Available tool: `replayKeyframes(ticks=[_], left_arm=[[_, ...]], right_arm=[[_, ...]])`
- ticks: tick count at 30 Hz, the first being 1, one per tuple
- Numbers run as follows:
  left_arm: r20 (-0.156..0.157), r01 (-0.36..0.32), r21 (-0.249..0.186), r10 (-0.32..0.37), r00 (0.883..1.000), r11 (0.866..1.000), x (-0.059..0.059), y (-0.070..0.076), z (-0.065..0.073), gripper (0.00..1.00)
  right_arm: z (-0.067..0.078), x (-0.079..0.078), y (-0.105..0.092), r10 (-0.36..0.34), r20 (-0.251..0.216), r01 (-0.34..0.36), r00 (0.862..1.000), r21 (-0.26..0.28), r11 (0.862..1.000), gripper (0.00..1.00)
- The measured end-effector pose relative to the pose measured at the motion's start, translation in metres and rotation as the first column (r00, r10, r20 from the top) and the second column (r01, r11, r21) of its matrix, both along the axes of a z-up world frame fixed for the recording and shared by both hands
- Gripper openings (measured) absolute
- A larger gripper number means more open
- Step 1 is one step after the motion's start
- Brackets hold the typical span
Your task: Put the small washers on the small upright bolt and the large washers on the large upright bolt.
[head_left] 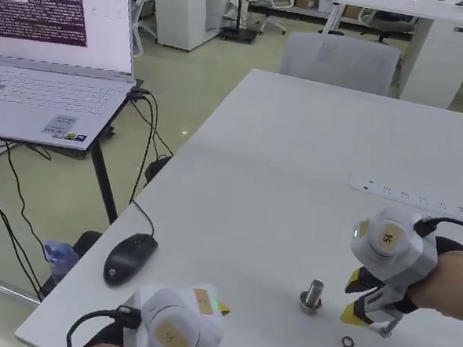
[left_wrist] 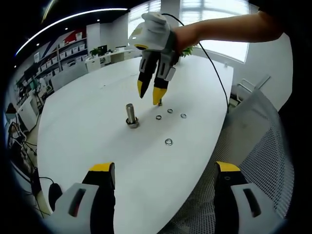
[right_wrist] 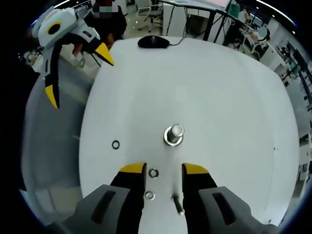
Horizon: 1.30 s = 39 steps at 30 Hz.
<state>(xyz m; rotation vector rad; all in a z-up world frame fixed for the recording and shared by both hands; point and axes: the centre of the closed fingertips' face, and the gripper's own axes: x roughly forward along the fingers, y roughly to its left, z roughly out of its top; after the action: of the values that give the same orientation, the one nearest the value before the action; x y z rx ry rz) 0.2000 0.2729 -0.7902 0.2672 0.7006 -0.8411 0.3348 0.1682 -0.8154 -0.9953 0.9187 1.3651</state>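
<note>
Silver washer (right_wrist: 153, 172) beneath right gripper (right_wrist: 164, 169) jaws

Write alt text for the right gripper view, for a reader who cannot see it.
The right gripper, yellow-tipped jaws open, hangs over a white table, with two washers and a small bolt between its jaws. Beyond stands a large upright bolt; the left gripper, also open, hovers upper left.
</note>
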Motion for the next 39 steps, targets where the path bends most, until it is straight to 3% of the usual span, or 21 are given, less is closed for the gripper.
replayKeyframes(ticks=[8,18,30,39], left_arm=[[0.005,0.014,0.000,-0.014,1.000,1.000,0.003,-0.001,0.002,0.83],[0.009,0.036,0.005,-0.036,0.999,0.999,0.004,-0.005,0.001,0.84],[0.002,0.052,0.003,-0.052,0.999,0.999,0.004,-0.003,-0.003,0.83],[-0.002,0.059,0.003,-0.059,0.998,0.998,0.007,-0.002,-0.004,0.82]], right_arm=[[-0.008,-0.011,-0.016,-0.035,-0.017,0.035,0.999,-0.003,0.999,0.29],[-0.040,-0.020,-0.024,-0.038,-0.025,0.038,0.999,-0.018,0.999,0.27],[-0.061,-0.011,-0.016,-0.044,-0.013,0.044,0.999,-0.033,0.998,0.24],[-0.060,-0.009,-0.017,-0.038,-0.013,0.038,0.999,-0.048,0.998,0.22]])
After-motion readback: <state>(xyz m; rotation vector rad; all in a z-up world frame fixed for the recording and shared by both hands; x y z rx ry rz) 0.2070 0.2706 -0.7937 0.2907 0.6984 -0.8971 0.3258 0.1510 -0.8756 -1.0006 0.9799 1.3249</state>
